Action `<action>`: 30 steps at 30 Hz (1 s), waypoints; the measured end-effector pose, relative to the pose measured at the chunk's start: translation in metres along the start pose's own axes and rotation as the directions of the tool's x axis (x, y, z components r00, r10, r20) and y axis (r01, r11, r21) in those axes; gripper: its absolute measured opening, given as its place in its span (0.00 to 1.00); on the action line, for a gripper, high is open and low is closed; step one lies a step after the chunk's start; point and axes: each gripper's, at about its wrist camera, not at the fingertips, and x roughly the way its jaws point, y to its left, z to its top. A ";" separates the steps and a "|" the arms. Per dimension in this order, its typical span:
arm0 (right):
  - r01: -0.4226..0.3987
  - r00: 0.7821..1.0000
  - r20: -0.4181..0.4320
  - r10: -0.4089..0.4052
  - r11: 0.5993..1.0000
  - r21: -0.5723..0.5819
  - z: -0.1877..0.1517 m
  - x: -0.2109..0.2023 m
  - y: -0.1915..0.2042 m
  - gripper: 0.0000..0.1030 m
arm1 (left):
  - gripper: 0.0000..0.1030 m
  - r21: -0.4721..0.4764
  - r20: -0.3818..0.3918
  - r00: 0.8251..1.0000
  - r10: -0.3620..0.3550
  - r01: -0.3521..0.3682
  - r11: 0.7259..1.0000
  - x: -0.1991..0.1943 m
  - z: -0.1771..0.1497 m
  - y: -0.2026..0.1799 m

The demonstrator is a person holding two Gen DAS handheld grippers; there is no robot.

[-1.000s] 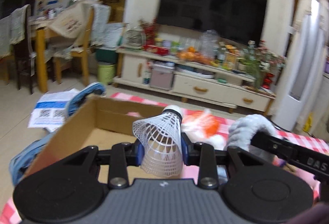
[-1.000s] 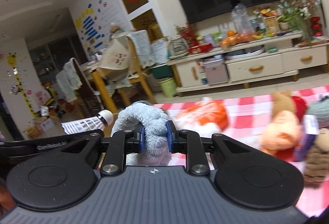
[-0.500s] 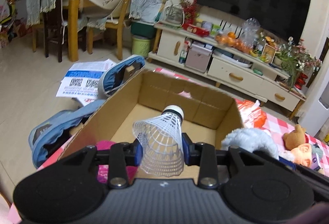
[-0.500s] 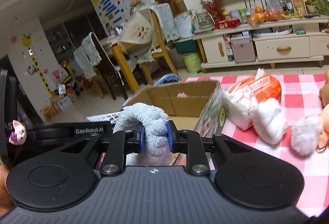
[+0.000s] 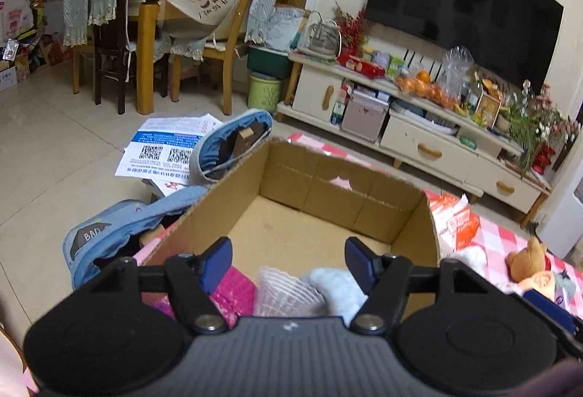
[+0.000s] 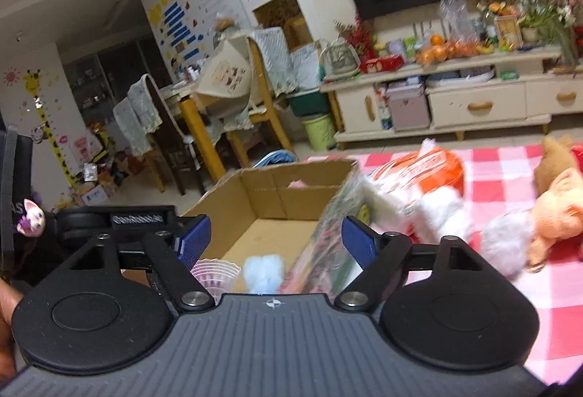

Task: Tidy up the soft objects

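White mesh shuttlecock (image 5: 288, 293), pale-blue fuzzy plush (image 5: 340, 289) blurred inside cardboard box (image 5: 364, 200). Left gripper (image 5: 288, 260), right gripper (image 6: 275, 238): fingers opening, spread, pinching nothing.

Cardboard box (image 5: 364, 211): far floor bare, open from above. Near end occupied: shuttlecock (image 5: 288, 295), blue plush (image 5: 339, 287), pink cloth (image 5: 233, 291).
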 end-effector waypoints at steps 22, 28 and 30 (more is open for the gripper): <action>0.195 0.979 0.078 -0.189 0.978 -0.080 -0.016 -0.027 -0.017 0.98 | 0.84 0.128 0.041 0.997 -0.071 0.065 0.990 -0.014 -0.016 -0.046; 0.217 0.974 0.083 -0.210 0.972 -0.085 -0.017 -0.027 -0.016 0.98 | 0.88 0.187 0.048 0.994 -0.098 0.087 0.979 -0.019 -0.025 -0.066; 0.223 0.973 0.087 -0.215 0.971 -0.089 -0.018 -0.027 -0.016 0.98 | 0.88 0.202 0.047 0.993 -0.111 0.099 0.974 -0.020 -0.027 -0.070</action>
